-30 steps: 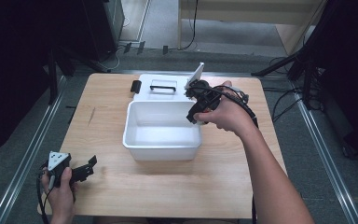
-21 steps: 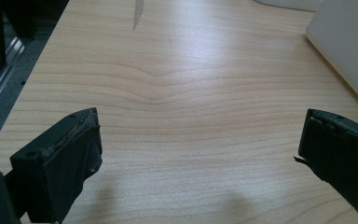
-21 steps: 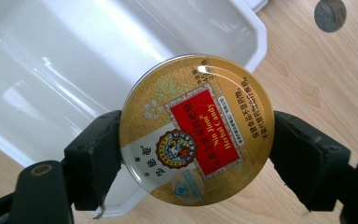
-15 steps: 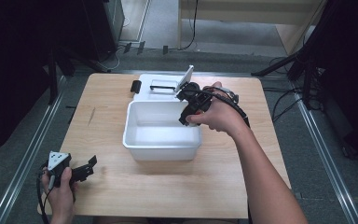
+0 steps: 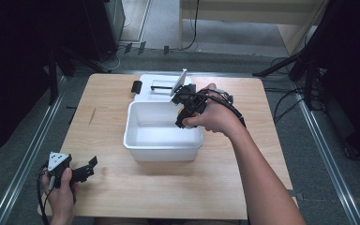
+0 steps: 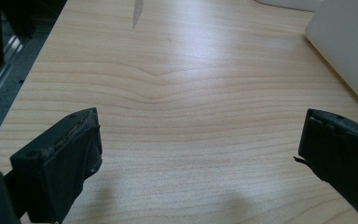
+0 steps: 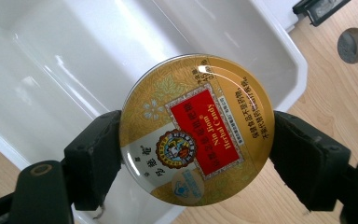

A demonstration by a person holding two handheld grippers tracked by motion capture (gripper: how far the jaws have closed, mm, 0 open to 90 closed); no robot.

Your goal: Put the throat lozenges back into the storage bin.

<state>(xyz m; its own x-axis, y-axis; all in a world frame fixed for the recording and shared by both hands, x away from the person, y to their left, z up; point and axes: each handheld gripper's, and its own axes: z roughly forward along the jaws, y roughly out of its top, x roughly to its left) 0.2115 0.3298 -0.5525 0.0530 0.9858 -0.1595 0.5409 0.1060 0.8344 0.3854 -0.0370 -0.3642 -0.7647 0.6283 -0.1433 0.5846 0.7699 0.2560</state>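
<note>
A round gold tin (image 7: pixel 196 128) with a red herbal-candy label sits clamped between the two black jaws of my right gripper (image 7: pixel 196 144). It hangs over the inside of a white plastic bin (image 7: pixel 65 60). From the high view, the right gripper (image 5: pixel 183 112) is above the back right corner of the bin (image 5: pixel 136 140), pointing down into it. My left gripper (image 5: pixel 88 168) rests low at the table's front left, open, with bare wood between its jaws (image 6: pixel 200 154). The bin's corner (image 6: pixel 349 51) shows ahead to its right.
The bin's white lid (image 5: pixel 159 85) lies flat behind the bin, with a small black object (image 5: pixel 136 86) beside it at the left. A small round grey disc (image 7: pixel 353 45) lies on the wood beyond the bin. Metal rails run along both sides of the table.
My right gripper has carried the tin left and a little forward, from beside the bin's back right corner to over its inside. The left gripper has stayed put.
</note>
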